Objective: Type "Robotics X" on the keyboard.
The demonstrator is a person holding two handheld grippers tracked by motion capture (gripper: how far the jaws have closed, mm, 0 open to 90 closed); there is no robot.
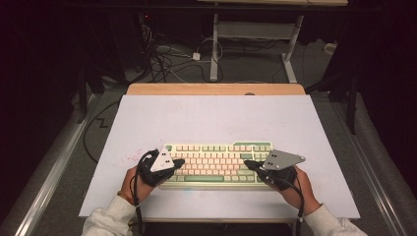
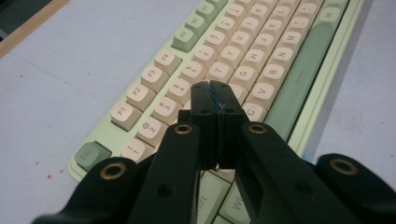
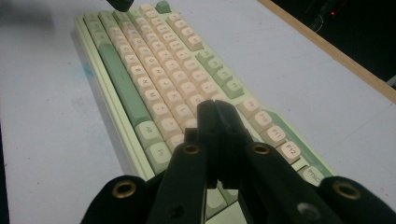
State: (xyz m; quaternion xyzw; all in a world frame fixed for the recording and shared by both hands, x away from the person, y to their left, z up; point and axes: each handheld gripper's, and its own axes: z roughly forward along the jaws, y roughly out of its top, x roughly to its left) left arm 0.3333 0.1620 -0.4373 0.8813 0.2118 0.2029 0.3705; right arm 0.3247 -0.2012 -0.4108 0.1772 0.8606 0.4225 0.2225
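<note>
A pale green keyboard [image 1: 216,163] with cream and green keys lies on the white table near the front edge. My left gripper [image 1: 180,161] hovers over the keyboard's left end, jaws pressed together with nothing between them; in the left gripper view its tip [image 2: 212,86] sits above the keys of the keyboard [image 2: 261,60]. My right gripper [image 1: 247,163] is over the keyboard's right part, also shut and empty. In the right gripper view its tip [image 3: 212,106] hangs above the key rows of the keyboard [image 3: 140,70], and the left gripper's tip [image 3: 119,4] shows at the far end.
The white table top [image 1: 211,118] stretches beyond the keyboard, with a wooden strip [image 1: 216,89] along its far edge. Small red specks [image 1: 129,158] mark the surface left of the keyboard. Cables and a desk frame [image 1: 214,49] lie on the floor behind.
</note>
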